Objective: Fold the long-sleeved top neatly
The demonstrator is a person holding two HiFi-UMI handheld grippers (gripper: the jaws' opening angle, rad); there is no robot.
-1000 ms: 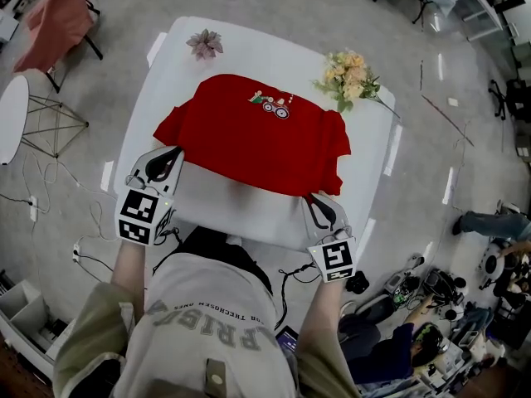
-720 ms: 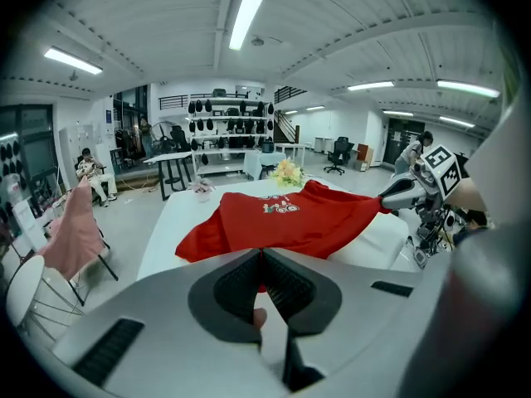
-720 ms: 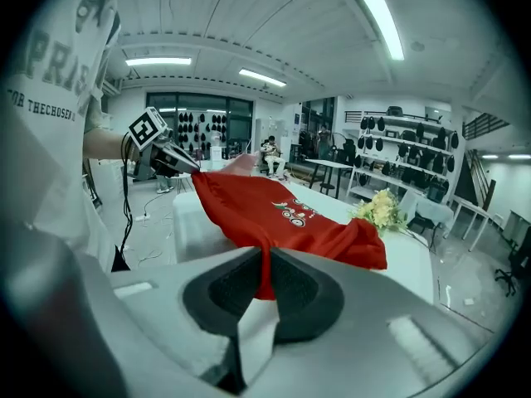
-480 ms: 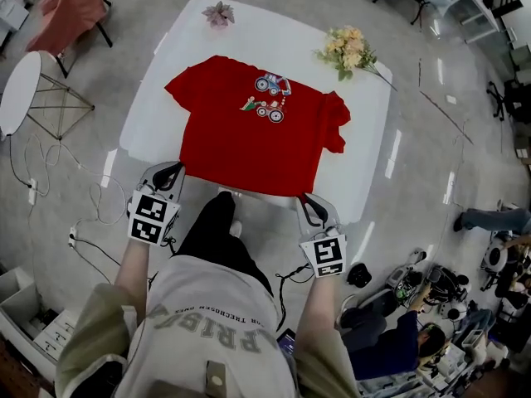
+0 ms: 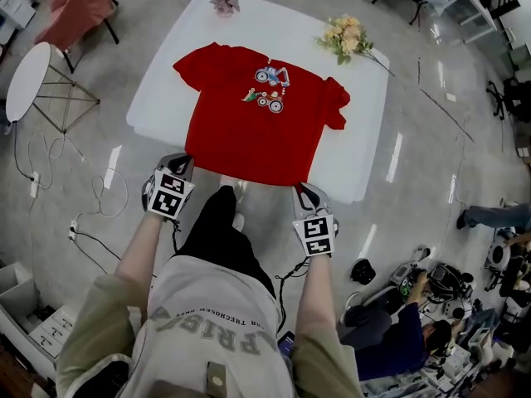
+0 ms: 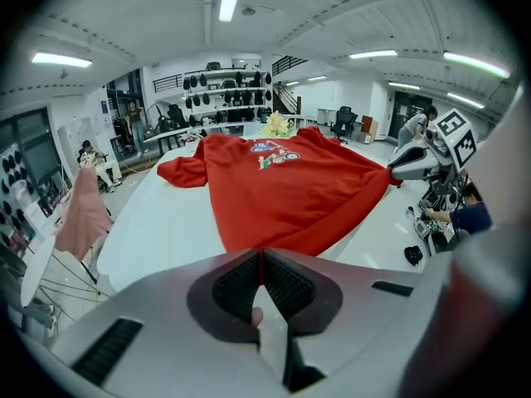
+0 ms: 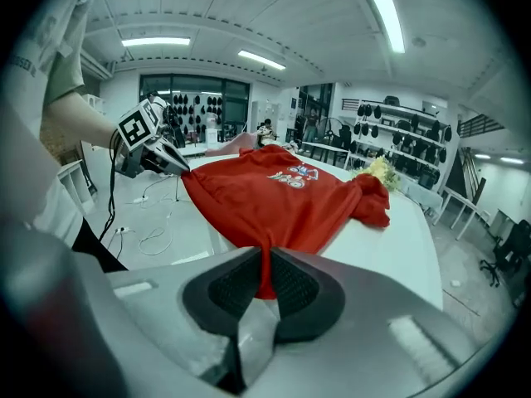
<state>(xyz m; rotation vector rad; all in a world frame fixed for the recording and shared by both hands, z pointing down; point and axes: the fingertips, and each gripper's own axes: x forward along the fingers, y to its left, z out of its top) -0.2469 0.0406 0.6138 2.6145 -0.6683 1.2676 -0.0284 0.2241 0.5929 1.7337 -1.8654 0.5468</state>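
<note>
Left gripper (image 5: pixel 183 159) and right gripper (image 5: pixel 300 188) pulled back bodyward, each clamped on hem corner; red top (image 5: pixel 249 127) now stretched flat on white table (image 5: pixel 361 152), print up; looks ready for first fold.

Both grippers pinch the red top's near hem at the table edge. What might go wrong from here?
The left gripper and right gripper each pinch only a thin bit of hem on the red top; it may slip free.
That hem sits at the table edge, so cloth may slide off.
The sleeve by the flowers is bunched and may fold crooked.
</note>
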